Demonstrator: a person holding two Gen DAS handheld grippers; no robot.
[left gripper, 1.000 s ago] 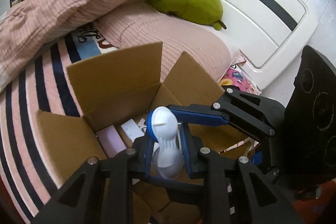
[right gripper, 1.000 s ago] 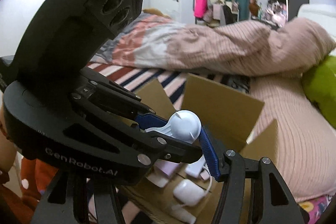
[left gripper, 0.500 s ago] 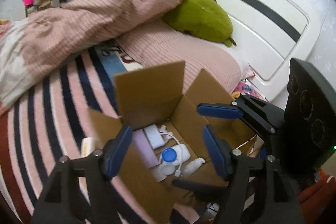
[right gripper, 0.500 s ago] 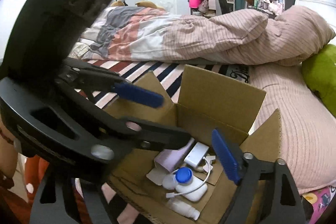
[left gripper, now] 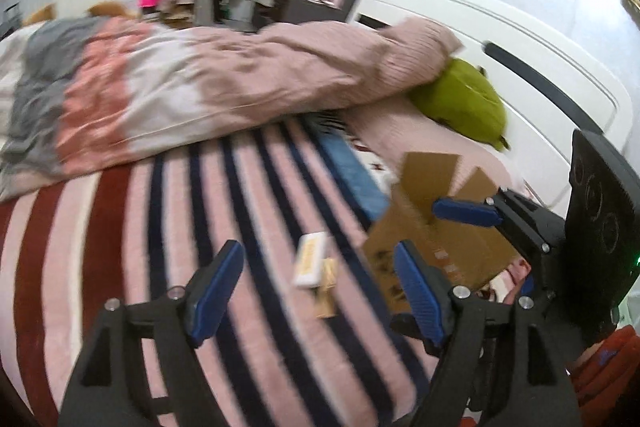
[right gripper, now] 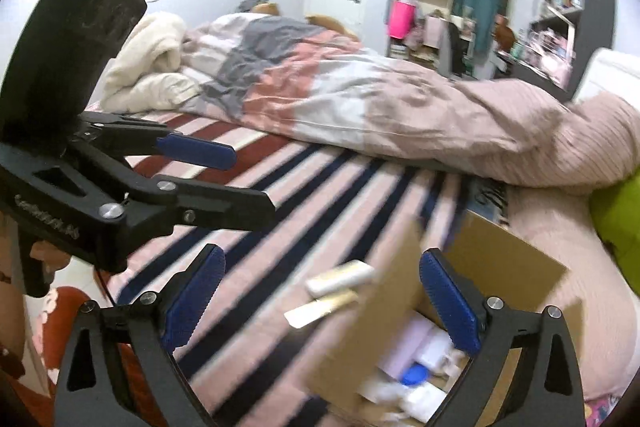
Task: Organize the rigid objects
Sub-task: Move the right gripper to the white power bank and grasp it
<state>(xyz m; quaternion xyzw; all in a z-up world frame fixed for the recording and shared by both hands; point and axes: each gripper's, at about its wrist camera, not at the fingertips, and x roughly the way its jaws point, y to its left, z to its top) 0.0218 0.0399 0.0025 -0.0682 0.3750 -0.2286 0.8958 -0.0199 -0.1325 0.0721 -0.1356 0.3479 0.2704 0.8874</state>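
Now both grippers' fingers [left gripper: 218, 291] [right gripper: 448, 303] have just spread wide, holding nothing.

Motion blur is smearing both views. The cardboard box [right gripper: 404, 327] at five o'clock in the right wrist view is running off the bottom edge, its white and blue contents [right gripper: 412, 379] too blurred to identify. Two small flat items [left gripper: 314, 261] on the striped blanket [left gripper: 224, 227] are showing no readable detail. Shelf clutter [right gripper: 556, 23] at two o'clock is staying indistinct.
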